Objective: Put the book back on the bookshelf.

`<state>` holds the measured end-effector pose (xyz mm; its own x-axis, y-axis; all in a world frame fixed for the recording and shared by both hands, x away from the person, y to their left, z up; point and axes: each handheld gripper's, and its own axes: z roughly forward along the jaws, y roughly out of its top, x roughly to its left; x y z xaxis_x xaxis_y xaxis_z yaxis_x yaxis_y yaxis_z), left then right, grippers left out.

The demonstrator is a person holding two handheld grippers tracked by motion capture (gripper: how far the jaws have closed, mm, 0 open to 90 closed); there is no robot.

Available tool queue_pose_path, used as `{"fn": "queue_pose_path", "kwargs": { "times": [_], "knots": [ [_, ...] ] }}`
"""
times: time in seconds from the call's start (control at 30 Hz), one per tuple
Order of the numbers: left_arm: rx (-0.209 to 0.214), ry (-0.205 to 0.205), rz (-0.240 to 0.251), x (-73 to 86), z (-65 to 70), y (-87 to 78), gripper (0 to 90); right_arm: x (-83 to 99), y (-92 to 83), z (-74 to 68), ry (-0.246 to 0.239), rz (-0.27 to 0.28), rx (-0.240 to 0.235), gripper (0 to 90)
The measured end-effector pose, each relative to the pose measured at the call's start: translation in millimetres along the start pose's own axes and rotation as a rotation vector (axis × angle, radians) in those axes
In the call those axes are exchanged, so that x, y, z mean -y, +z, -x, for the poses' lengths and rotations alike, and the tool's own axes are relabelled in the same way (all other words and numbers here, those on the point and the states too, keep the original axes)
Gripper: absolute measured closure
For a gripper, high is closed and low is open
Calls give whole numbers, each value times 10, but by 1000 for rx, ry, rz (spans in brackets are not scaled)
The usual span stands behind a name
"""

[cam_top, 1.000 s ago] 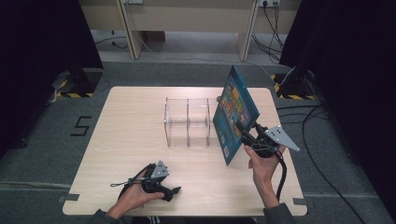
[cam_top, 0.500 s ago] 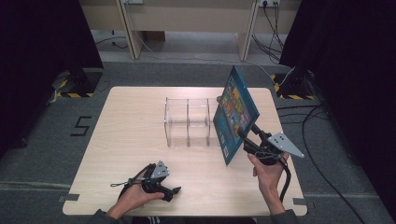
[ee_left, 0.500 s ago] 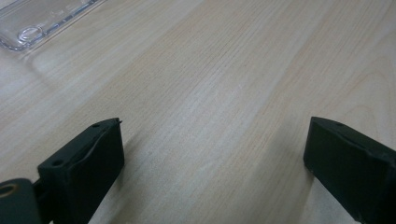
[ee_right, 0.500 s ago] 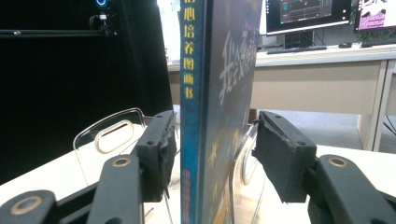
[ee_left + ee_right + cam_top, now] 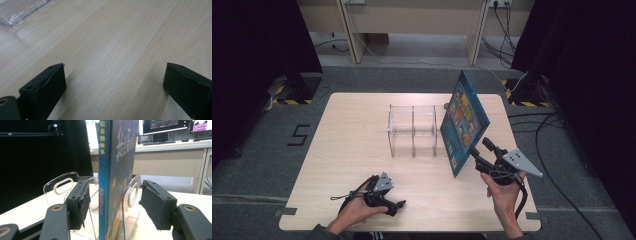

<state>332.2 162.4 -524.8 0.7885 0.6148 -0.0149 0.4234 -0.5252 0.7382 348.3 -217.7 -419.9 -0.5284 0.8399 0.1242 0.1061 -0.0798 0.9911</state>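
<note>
— High view: where's the book?
— Leaning on the rack, right tongs beside it.
— Left gripper view?
— My left tongs rest agape on the table.
— Right gripper view?
— Jaws just spreading, pads clear of the spine; it stands alone.

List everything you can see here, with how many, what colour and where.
book: one, blue with a colourful cover, upright at the right end of the rack, between the open jaws of the right hand-held gripper, pads off it
rack: one, clear plastic with dividers, middle of the table
table: one, light wood, centre of the room
desk: one, beige, beyond the table
floor number five: one, black, left of the table
left hand-held gripper: one, black, near edge of the table, jaws open over bare wood
right hand-held gripper: one, black, at the book's near edge, jaws just been opening
</note>
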Motion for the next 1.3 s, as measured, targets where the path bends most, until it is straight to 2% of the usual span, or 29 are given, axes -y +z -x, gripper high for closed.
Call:
{"fn": "queue_pose_path", "kwargs": {
  "times": [0.53,0.67,1.3],
  "knots": [
    [1,0,-2,-2,3,3,29,73,-177,-11,20,-10,-17,371],
    [1,1,-3,-2,2,3,27,104,-213,-22,7,-20,-7,370],
    [1,1,-3,-2,3,3,27,217,-372,-29,29,-43,-16,338]
  ]
}}
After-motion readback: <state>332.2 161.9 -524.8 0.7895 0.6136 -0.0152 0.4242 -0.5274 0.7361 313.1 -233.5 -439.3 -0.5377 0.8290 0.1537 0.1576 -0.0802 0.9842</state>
